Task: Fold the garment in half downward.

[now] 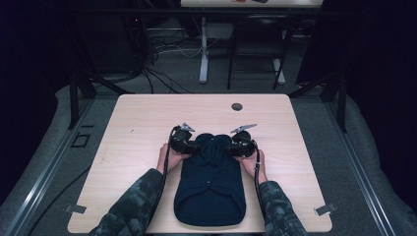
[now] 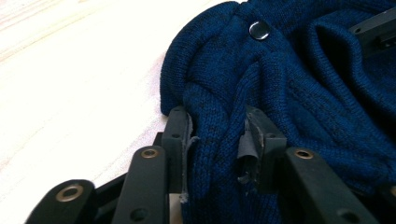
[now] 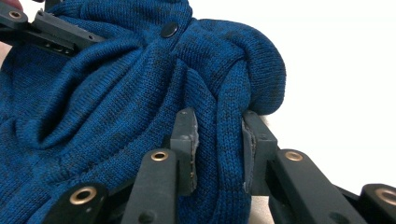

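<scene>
I have the left gripper point(image 1: 189, 146) and right gripper point(image 1: 235, 144) clamped, fingers point(image 2: 179, 135) pinching the blue sweater point(image 1: 210, 184) at its far corners. Bare table point(image 1: 147, 118) lies beyond the sweater; its hem nears the table's near edge.

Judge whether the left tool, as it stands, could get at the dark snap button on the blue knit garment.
Probably not at once: the left tool is clamped on a fold of the blue knit garment. The snap button lies uncovered just beyond, so releasing would free the way.
</scene>
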`<action>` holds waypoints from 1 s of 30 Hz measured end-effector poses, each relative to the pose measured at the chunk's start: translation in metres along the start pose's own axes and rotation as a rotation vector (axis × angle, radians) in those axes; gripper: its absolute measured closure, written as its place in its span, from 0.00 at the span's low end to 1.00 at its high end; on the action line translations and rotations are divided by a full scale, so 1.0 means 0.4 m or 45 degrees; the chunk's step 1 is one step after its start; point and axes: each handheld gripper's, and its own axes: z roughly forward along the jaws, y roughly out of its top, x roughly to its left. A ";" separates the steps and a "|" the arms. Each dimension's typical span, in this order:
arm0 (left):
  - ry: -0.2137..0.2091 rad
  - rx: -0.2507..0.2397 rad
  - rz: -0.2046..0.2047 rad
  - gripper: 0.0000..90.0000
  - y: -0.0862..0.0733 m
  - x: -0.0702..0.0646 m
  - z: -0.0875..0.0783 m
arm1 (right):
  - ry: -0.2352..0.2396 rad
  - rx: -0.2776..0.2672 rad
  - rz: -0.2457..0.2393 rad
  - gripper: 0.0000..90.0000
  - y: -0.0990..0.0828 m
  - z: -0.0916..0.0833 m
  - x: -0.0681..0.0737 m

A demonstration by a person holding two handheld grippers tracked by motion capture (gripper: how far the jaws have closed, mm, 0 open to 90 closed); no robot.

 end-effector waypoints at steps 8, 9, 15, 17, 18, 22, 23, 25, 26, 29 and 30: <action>0.005 -0.017 0.024 0.73 0.007 -0.005 -0.018 | -0.009 -0.047 -0.027 0.79 0.006 -0.024 0.011; 0.003 -0.019 0.025 0.73 0.008 -0.006 -0.020 | 0.002 -0.045 -0.037 0.79 0.006 -0.027 0.010; 0.002 -0.035 0.041 0.74 0.011 -0.009 -0.035 | -0.017 -0.063 -0.069 0.78 0.009 -0.037 0.017; 0.000 -0.043 0.045 0.74 0.013 -0.011 -0.040 | -0.015 -0.063 -0.079 0.78 0.010 -0.043 0.019; 0.000 -0.044 0.051 0.74 0.013 -0.012 -0.044 | -0.017 -0.078 -0.079 0.78 0.009 -0.044 0.021; -0.002 -0.060 0.072 0.75 0.016 -0.017 -0.057 | -0.015 -0.088 -0.095 0.78 0.006 -0.054 0.023; -0.002 -0.069 0.077 0.75 0.017 -0.019 -0.060 | -0.010 -0.084 -0.101 0.78 0.006 -0.057 0.022; -0.005 -0.079 0.088 0.75 0.019 -0.022 -0.066 | -0.010 -0.094 -0.104 0.78 0.005 -0.063 0.023; -0.004 -0.086 0.094 0.75 0.019 -0.024 -0.070 | -0.012 -0.099 -0.108 0.78 0.004 -0.066 0.022; -0.007 -0.103 0.107 0.76 0.022 -0.031 -0.080 | -0.007 -0.110 -0.115 0.78 0.004 -0.076 0.023; -0.007 -0.110 0.111 0.76 0.022 -0.033 -0.082 | -0.006 -0.116 -0.116 0.78 0.003 -0.080 0.023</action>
